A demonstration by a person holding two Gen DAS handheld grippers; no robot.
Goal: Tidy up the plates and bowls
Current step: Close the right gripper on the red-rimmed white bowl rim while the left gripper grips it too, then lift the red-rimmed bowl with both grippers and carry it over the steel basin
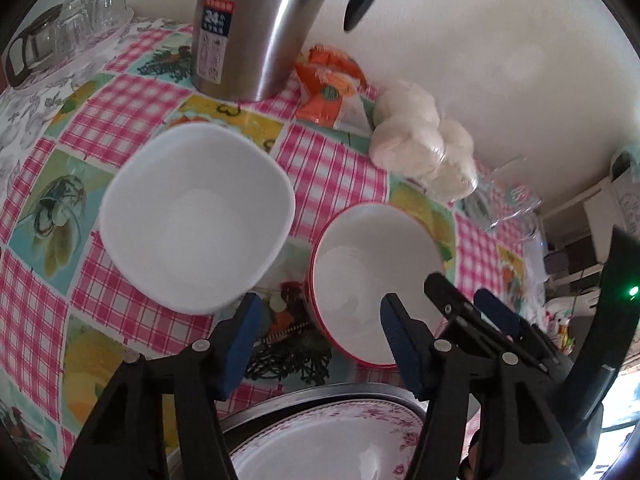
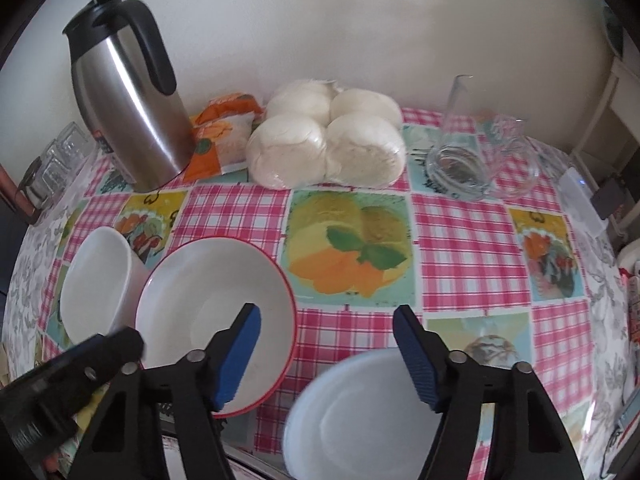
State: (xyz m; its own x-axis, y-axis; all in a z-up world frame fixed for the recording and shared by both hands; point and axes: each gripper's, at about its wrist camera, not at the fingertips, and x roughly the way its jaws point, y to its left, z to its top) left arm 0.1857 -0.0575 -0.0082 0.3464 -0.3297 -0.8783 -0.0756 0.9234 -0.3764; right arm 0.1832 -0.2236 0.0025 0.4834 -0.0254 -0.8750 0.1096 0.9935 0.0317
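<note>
A plain white square bowl [image 1: 196, 216] stands on the checked tablecloth, left of a red-rimmed white bowl [image 1: 372, 280]. Both also show in the right wrist view, the white bowl [image 2: 96, 280] and the red-rimmed bowl [image 2: 212, 316]. My left gripper [image 1: 320, 340] is open and empty, its right finger over the red-rimmed bowl's near rim. My right gripper [image 2: 326, 356] is open and empty above a pale blue-white bowl [image 2: 360, 416] at the table's near edge. A floral-rimmed plate [image 1: 320, 440] lies in a dark tray under the left gripper.
A steel thermos jug [image 2: 128, 108] stands at the back left by an orange packet [image 2: 220, 136] and a bag of white buns [image 2: 328, 140]. Clear glass vessels [image 2: 476, 152] lie at the back right. Upturned glasses [image 1: 76, 20] sit far left.
</note>
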